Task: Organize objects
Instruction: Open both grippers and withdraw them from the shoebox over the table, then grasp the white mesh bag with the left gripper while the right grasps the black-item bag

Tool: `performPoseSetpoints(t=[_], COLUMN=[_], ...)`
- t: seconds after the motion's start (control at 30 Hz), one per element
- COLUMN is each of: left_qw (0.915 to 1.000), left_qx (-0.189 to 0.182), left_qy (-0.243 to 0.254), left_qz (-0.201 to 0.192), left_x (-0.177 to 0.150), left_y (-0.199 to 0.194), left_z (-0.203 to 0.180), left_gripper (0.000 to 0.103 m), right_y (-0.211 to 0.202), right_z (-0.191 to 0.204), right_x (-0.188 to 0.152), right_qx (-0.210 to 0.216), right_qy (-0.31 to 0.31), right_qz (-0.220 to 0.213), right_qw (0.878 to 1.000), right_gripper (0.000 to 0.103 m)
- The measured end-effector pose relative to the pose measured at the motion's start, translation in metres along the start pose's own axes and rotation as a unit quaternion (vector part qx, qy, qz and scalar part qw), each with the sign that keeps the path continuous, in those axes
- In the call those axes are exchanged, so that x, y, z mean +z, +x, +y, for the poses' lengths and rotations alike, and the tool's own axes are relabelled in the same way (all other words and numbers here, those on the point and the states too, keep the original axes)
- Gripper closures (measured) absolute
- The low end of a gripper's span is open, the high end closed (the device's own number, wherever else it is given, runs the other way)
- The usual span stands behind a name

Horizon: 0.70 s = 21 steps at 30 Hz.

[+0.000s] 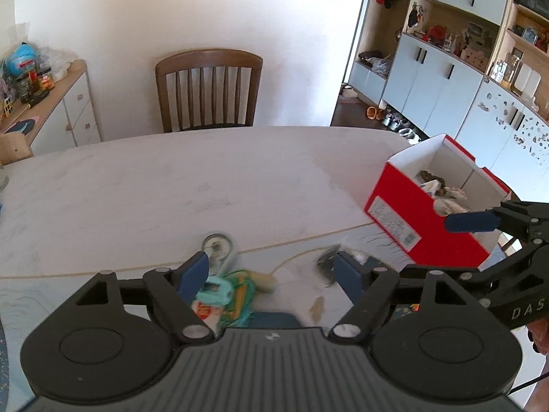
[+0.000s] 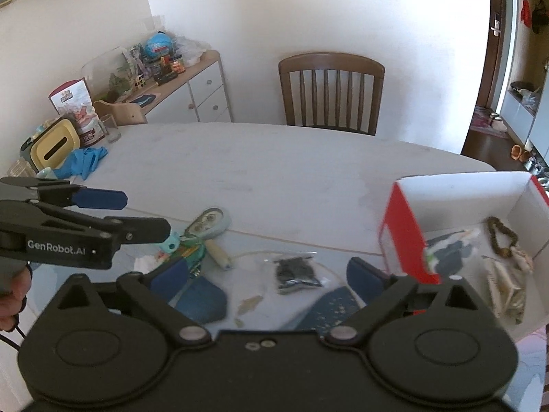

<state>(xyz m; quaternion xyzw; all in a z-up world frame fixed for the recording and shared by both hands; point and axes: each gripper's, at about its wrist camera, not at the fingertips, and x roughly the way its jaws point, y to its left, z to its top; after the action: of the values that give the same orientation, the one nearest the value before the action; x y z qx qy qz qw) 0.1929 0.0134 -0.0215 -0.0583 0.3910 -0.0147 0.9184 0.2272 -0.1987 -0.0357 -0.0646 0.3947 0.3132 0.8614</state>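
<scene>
A red shoebox (image 1: 394, 213) with a white inside stands open at the right of the table; it also shows in the right wrist view (image 2: 405, 233) and holds a bead string (image 2: 501, 237) and folded items. On the table near me lie a pale oval handled object (image 2: 209, 223), a teal and green bundle (image 2: 185, 250) and a clear bag of dark bits (image 2: 296, 269). My left gripper (image 1: 271, 271) is open and empty above the bundle (image 1: 233, 292). My right gripper (image 2: 267, 276) is open and empty above the bag, left of the box.
A wooden chair (image 2: 331, 92) stands behind the white table (image 2: 274, 164). Blue gloves (image 2: 84, 161), a yellow box (image 2: 55, 144) and a glass (image 2: 109, 127) sit at the table's far left. A sideboard (image 2: 192, 92) is behind them. Cupboards (image 1: 446, 79) line the right wall.
</scene>
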Motion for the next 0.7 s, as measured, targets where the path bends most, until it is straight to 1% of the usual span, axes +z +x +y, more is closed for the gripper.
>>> performPoseSetpoints(t=[0.03,0.13,0.23,0.43,0.47,0.5,0.53,0.7], left_qw=[1.0000,1.0000,0.9999,0.9993,0.9991,0.9990,0.9988,0.9972], left_qx=[0.001,0.001,0.001,0.001,0.000,-0.001,-0.001,-0.007], left_qy=[-0.001,-0.005,-0.011,-0.025,-0.028,-0.031,-0.035,-0.054], left_qz=[0.001,0.004,0.013,0.028,0.030,0.033,0.036,0.051], left_x=[-0.002,-0.010,-0.019,-0.037,-0.041,-0.044,-0.048,-0.066], left_y=[0.000,0.005,0.011,0.028,0.031,0.035,0.039,0.057], left_z=[0.005,0.020,0.036,0.061,0.065,0.068,0.071,0.084], left_gripper=[0.019,0.019,0.014,0.013,0.012,0.008,0.000,0.000], right_y=[0.004,0.015,0.027,0.052,0.056,0.059,0.063,0.083], right_z=[0.002,0.009,0.015,0.018,0.018,0.018,0.017,0.004], right_x=[0.001,0.003,0.005,0.009,0.009,0.008,0.008,0.004], right_qx=[0.001,0.003,0.001,-0.010,-0.013,-0.019,-0.024,-0.045], right_qy=[0.002,0.008,0.008,0.012,0.010,0.007,0.005,0.019], right_qz=[0.002,0.011,0.021,0.040,0.044,0.045,0.047,0.065], right_qw=[1.000,1.000,1.000,0.999,0.999,0.999,0.999,0.997], right_gripper=[0.002,0.002,0.002,0.002,0.002,0.002,0.002,0.002])
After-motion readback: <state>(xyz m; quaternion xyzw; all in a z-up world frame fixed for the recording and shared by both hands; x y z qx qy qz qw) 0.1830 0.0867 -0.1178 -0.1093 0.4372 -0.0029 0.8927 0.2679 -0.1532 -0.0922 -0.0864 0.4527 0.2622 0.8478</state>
